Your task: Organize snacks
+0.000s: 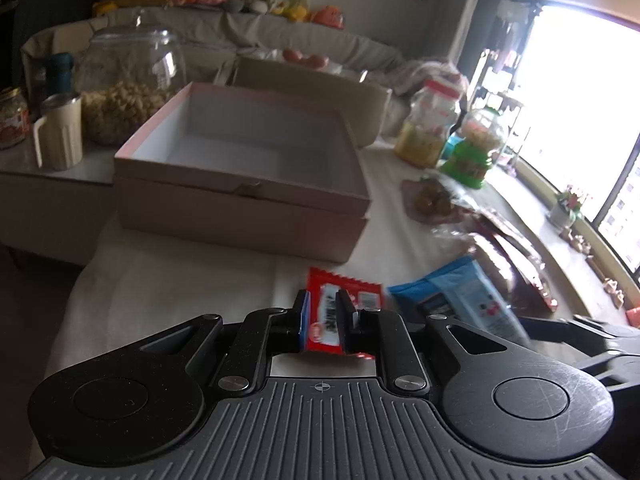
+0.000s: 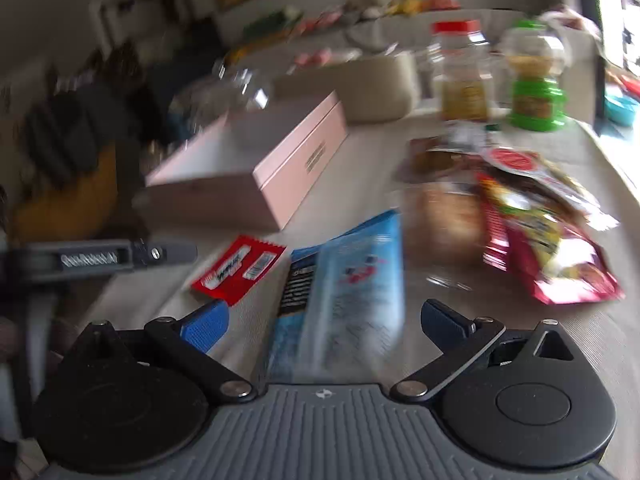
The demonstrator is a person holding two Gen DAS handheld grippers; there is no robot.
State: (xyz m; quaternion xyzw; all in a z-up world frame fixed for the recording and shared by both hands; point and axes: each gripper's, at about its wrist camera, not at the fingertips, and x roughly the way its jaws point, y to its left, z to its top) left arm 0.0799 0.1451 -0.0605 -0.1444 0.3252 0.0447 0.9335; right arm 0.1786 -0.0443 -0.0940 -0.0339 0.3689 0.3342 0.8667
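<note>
In the left wrist view my left gripper is shut on a small red snack packet, held just above the white cloth. Beyond it stands a pink box, open and empty inside. A blue snack packet lies to the right. In the right wrist view my right gripper stands wide open, and the blue snack packet lies between its fingers without touching the blue pads. The red snack packet and the left gripper show at the left, with the pink box behind.
A heap of red and clear snack bags lies at the right. Behind stand a red-lidded jar, a green-based jar, a big glass jar, a cream mug and a beige bin. The table's edge runs along the left.
</note>
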